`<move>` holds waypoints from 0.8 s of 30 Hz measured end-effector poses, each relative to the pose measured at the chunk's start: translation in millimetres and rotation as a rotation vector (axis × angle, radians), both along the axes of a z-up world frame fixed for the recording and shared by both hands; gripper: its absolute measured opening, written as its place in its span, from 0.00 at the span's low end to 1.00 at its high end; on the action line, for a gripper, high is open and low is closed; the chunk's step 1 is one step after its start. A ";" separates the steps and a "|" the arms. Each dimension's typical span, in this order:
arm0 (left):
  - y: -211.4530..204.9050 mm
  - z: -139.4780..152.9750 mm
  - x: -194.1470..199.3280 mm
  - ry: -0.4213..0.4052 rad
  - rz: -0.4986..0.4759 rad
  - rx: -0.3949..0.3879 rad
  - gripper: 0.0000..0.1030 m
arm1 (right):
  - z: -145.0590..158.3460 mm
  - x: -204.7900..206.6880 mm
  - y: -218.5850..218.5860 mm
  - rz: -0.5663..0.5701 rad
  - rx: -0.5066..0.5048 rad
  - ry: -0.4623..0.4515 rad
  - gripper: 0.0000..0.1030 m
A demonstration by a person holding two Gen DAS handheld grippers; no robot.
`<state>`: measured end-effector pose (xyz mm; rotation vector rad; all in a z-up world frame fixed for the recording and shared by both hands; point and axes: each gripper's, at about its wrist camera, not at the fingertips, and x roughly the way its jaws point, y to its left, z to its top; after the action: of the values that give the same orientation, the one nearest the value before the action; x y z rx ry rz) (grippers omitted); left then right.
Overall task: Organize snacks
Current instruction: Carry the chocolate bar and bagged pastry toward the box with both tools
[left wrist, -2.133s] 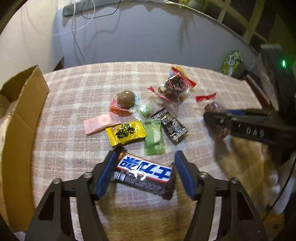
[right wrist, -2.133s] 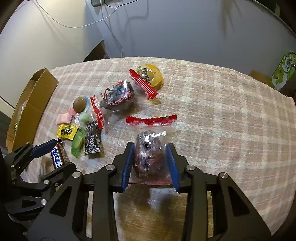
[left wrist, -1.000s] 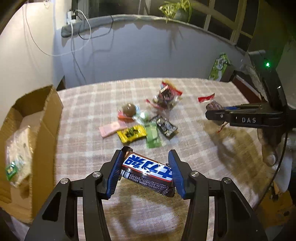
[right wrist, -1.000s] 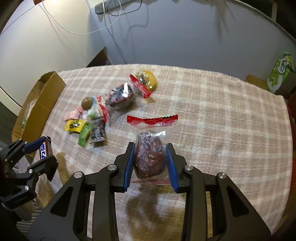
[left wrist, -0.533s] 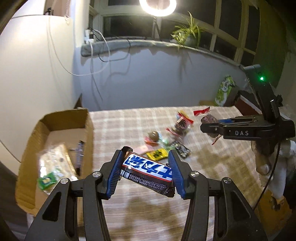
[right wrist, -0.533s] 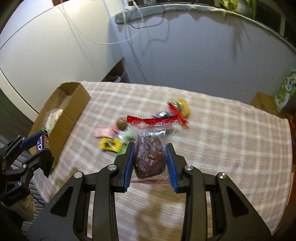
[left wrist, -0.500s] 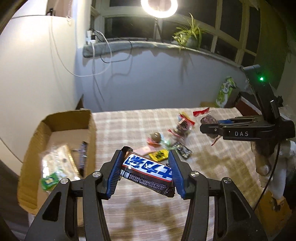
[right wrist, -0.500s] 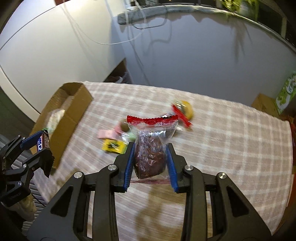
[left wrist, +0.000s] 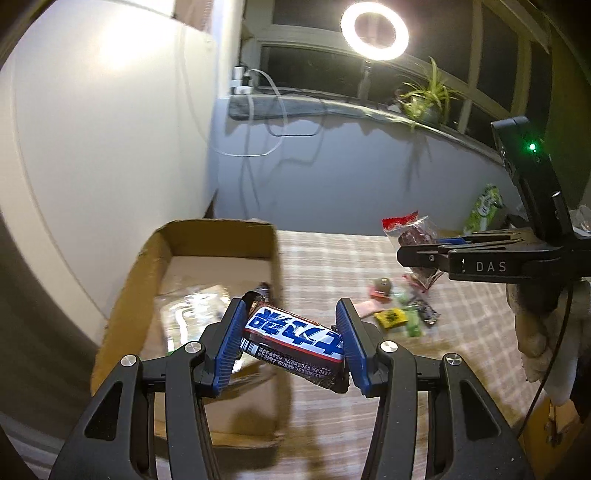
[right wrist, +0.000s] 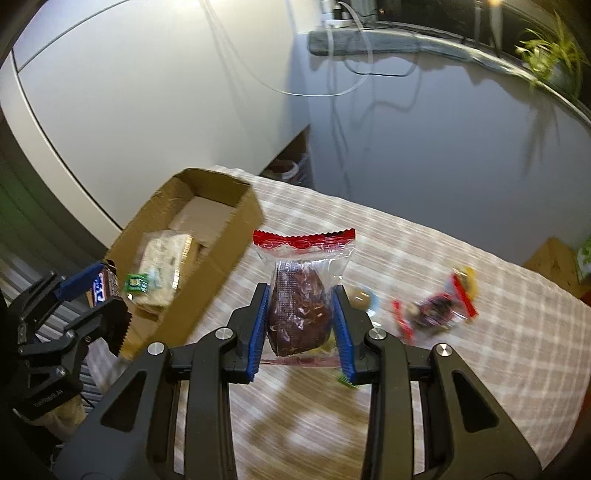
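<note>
My left gripper (left wrist: pixel 291 338) is shut on a blue-and-white chocolate bar (left wrist: pixel 295 341) and holds it in the air by the near right wall of the open cardboard box (left wrist: pixel 218 232). The same left gripper (right wrist: pixel 92 291) shows at the left of the right wrist view, beside that cardboard box (right wrist: pixel 207 240). My right gripper (right wrist: pixel 301 325) is shut on a clear snack packet with a red top strip and a dark brown filling (right wrist: pixel 299 310), lifted above the checked tablecloth (right wrist: pixel 480 332). The right gripper (left wrist: pixel 421 243) appears at the right of the left wrist view, to the right of the box.
The box holds a pale plastic packet (right wrist: pixel 162 273). Several small wrapped sweets (left wrist: pixel 399 314) lie together on the checked cloth, with red-edged packets (right wrist: pixel 436 306) nearby. A person's hand (left wrist: pixel 535 325) holds the right gripper. A wall, cables, a ring light (left wrist: pixel 375 29) and a plant (left wrist: pixel 424 99) stand behind.
Both grippers have risen and swung left toward the cardboard box, each keeping its snack. The box now looms large and close; the pile of sweets has slid right and away.
</note>
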<state>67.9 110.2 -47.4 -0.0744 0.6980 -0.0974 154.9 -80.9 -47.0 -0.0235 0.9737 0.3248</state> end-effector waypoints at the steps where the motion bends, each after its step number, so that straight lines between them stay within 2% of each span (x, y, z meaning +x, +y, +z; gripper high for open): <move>1: 5.4 -0.9 -0.4 0.001 0.009 -0.001 0.48 | 0.2 1.9 8.1 0.010 0.000 0.000 0.33; 8: 37.6 -6.0 -0.9 0.001 0.065 -0.007 0.48 | -5.4 20.8 61.4 0.076 0.003 0.008 0.33; 24: 70.7 -30.0 11.5 0.047 0.116 -0.018 0.48 | -32.7 53.7 132.1 0.173 -0.004 0.058 0.33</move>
<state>79.3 180.9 -77.5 -0.1345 0.7381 0.0091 208.6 51.1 -79.7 -0.1025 1.0327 0.4853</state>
